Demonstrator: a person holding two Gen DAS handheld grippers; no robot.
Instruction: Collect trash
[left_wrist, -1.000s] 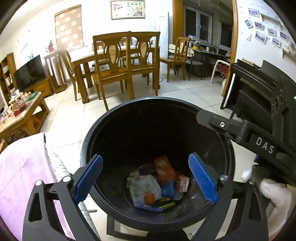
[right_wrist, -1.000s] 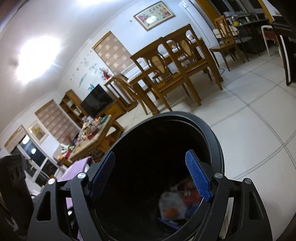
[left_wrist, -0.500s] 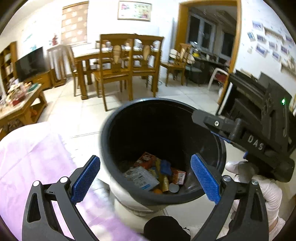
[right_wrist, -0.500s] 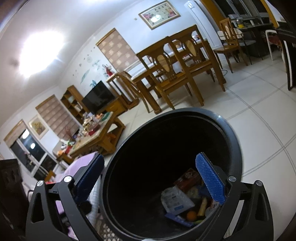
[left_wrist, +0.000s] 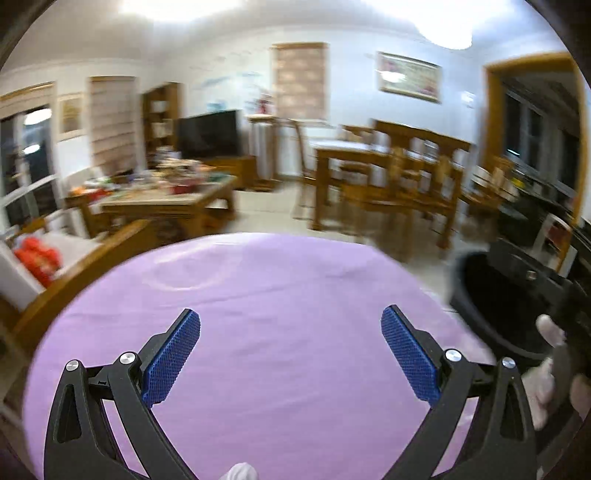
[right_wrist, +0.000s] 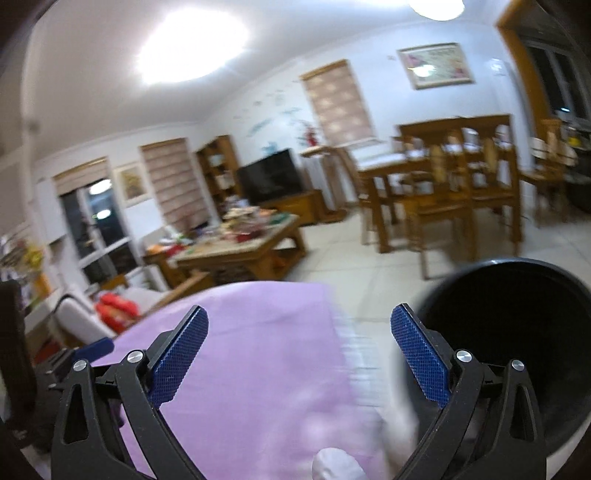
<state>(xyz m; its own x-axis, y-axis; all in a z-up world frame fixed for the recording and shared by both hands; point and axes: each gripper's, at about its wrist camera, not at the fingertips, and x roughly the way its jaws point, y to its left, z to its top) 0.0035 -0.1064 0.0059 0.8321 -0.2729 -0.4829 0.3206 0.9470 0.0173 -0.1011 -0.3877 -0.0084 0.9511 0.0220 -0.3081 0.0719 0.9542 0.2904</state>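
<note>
Now both grippers (left_wrist: 291, 353) (right_wrist: 299, 354) had swung from the bin (right_wrist: 517, 332) to the bare purple counter (left_wrist: 258, 295), jaws wide, empty; collecting looked finished.

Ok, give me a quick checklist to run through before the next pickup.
1. Left tool open, nothing between its pads: ok.
2. Right tool open, nothing between its pads: ok.
3. Black bin close by, beside the purple cloth, mouth unobstructed: ok.
4. Trash visible on the cloth to go for: not ok, none shows in either view.
5. Picture sharp enough to aim: not ok, both views are blurred.
6. Room left in the bin: cannot tell, its inside is dark.
</note>
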